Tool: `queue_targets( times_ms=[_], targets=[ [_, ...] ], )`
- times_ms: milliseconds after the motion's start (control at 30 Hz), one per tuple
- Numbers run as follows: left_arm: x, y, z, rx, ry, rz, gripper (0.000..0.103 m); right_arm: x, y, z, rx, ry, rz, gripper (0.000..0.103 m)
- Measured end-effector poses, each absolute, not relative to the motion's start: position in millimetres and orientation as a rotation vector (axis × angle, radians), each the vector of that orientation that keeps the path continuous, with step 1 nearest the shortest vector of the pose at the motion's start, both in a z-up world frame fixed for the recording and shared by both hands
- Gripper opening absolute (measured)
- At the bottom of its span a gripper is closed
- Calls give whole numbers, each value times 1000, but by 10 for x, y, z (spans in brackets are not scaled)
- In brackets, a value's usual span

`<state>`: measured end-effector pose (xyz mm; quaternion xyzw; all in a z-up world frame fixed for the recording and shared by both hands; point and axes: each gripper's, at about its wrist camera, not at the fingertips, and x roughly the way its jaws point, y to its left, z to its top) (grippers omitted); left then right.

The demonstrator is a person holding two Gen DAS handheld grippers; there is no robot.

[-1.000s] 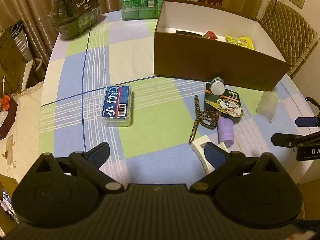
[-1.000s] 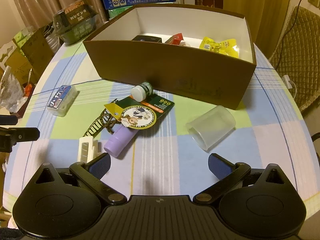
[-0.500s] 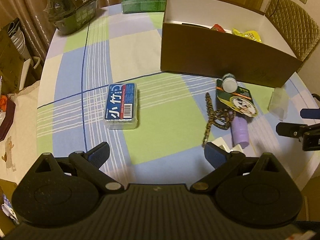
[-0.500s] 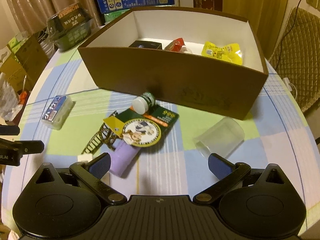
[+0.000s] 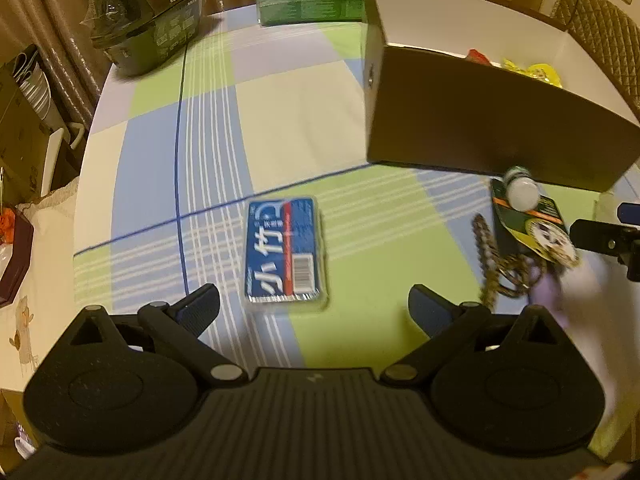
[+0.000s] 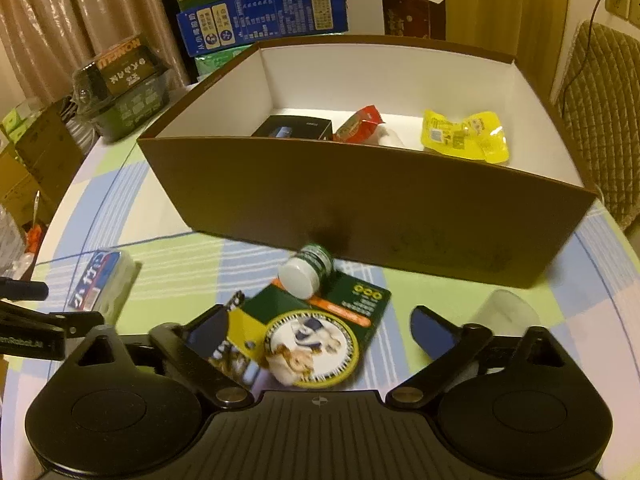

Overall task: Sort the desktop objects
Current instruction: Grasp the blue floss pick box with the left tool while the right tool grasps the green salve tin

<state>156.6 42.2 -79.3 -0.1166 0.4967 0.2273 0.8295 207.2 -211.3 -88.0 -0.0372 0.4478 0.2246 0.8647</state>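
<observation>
A blue-labelled clear box (image 5: 286, 252) lies flat on the checked tablecloth. My left gripper (image 5: 314, 308) is open, and the box's near end sits just ahead of its fingertips. My right gripper (image 6: 320, 326) hovers over a green card with a round badge (image 6: 312, 340). Its jaws are closing with the card between them, and the pads do not touch it. A small white-capped bottle (image 6: 306, 272) rests on the card's far end. A patterned lanyard (image 5: 500, 272) and a purple tube (image 5: 548, 300) lie beside the card. The brown open box (image 6: 360, 208) holds a black carton (image 6: 296, 128), a red packet (image 6: 360, 124) and a yellow packet (image 6: 464, 136).
A clear plastic cup (image 6: 504, 308) lies on its side right of my right gripper. A black noodle-bowl pack (image 5: 148, 12) and green cartons (image 5: 308, 0) stand at the table's back. A quilted chair (image 6: 600, 120) is at the right. The table edge curves along the left.
Both grippers moved forward and lower. The left one closed in on the blue-labelled box. The right one came over the green card, which now lies between its slightly narrower jaws.
</observation>
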Motion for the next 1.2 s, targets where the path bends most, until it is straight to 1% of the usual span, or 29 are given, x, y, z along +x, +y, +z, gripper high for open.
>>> queue_targets(
  times_ms=[167,367,433,500,567,600,633,767,1000,1033,1067,1200],
  targets=[
    [1689,554,-940,-241,1066,473,98,2165,-2056,-945,-76,947,448,89],
    [1795,699,-1101,-243,1100,468,90,2270,-2028,-1008,-74,959,414,88],
    [1823,743,-1136,-247,1104,464,84,2300,-2002,-1031,-81,955,405,88],
    [1864,786,-1171,-255,1112,452,72,2334,-1970,-1058,-86,955,399,86],
    [1894,834,-1197,-272,1113,442,64,2368,-1933,-1085,-87,958,398,81],
    [1902,851,-1197,-273,1105,444,57,2380,-1913,-1099,-89,957,397,80],
    [1911,869,-1189,-265,1096,443,54,2388,-1894,-1113,-92,957,396,77],
    [1904,960,-1203,-272,1087,462,54,2427,-1821,-1176,-103,961,390,67],
    [1760,1122,-1210,-298,1082,522,54,2488,-1737,-1309,-115,964,376,55],
    [1745,1137,-1206,-300,1083,525,54,2492,-1727,-1337,-123,970,381,48],
    [1733,1143,-1203,-303,1083,527,54,2488,-1724,-1356,-128,971,387,38],
    [1699,1129,-1192,-303,1083,537,53,2455,-1746,-1333,-148,967,408,30]
  ],
)
